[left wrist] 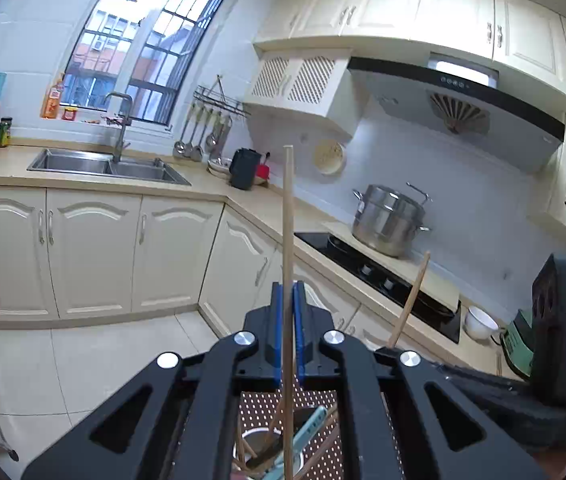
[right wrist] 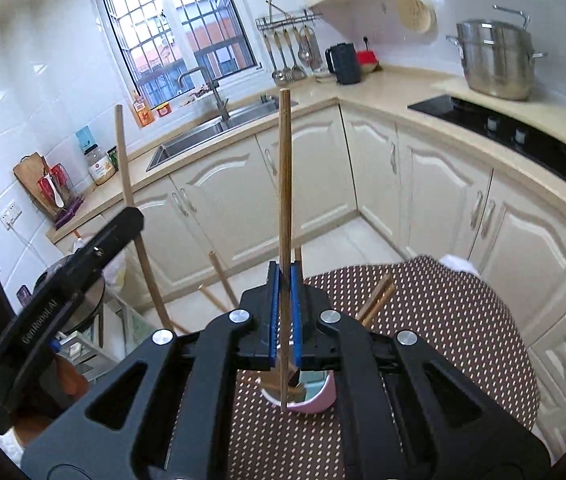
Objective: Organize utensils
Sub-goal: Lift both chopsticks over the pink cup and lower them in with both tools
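In the left wrist view my left gripper point(left wrist: 288, 286) is shut on a pale wooden chopstick point(left wrist: 288, 208) that stands upright through the blue pads. Below it a steel cup point(left wrist: 257, 442) holds several chopsticks and a light-blue-handled utensil point(left wrist: 309, 426). My right gripper point(left wrist: 389, 350) shows at the right, gripping its own stick point(left wrist: 413, 296). In the right wrist view my right gripper point(right wrist: 284, 268) is shut on a darker chopstick point(right wrist: 284, 180), whose lower end hangs over a pink cup point(right wrist: 317, 400). The left gripper point(right wrist: 133, 220) stands at the left with its pale chopstick point(right wrist: 125, 164).
Both cups stand on a brown dotted tablecloth point(right wrist: 435, 320). More chopsticks point(right wrist: 377, 300) poke up beside the grippers. Beyond lie the cream cabinets point(right wrist: 435, 200), sink point(left wrist: 103, 164), black hob point(left wrist: 367, 268), steel pot point(left wrist: 387, 220) and dark kettle point(right wrist: 343, 63).
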### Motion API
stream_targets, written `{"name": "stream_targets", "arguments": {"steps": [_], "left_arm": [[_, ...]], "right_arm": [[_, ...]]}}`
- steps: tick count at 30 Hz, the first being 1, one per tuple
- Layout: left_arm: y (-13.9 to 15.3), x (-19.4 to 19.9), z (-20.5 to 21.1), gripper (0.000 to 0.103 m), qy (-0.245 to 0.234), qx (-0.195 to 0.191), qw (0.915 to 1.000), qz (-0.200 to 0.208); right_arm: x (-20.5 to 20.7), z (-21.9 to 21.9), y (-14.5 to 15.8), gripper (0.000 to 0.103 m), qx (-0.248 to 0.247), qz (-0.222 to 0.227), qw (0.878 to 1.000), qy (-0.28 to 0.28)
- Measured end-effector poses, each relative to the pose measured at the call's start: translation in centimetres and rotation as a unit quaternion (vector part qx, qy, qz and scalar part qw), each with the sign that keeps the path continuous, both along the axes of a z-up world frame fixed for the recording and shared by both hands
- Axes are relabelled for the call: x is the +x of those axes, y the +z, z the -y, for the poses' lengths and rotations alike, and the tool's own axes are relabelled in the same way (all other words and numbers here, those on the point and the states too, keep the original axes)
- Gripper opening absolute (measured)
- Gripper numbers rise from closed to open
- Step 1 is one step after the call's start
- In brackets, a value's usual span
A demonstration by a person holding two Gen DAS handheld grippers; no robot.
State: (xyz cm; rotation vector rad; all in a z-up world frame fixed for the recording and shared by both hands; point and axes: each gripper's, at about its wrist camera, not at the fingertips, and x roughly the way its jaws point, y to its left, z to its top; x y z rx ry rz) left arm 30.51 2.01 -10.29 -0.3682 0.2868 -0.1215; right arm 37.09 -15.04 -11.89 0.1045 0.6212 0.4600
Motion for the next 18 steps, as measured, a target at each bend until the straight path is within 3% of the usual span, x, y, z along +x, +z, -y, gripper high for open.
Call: {"name": "stream_targets", "arguments": {"steps": [7, 18], "left_arm": [[0.0, 0.3, 0.1, 0.005, 0.011, -0.009, 0.9997, 0.019], [-1.8, 1.4, 2.1, 0.005, 0.017, 0.012, 0.9996, 0.019]], "right_arm": [[0.1, 0.0, -2.2, 0.006, -0.013, 0.016, 1.0, -0.009], [-0.3, -0.4, -7.2, 0.006, -0.033, -0.028, 0.999, 0.017]]}}
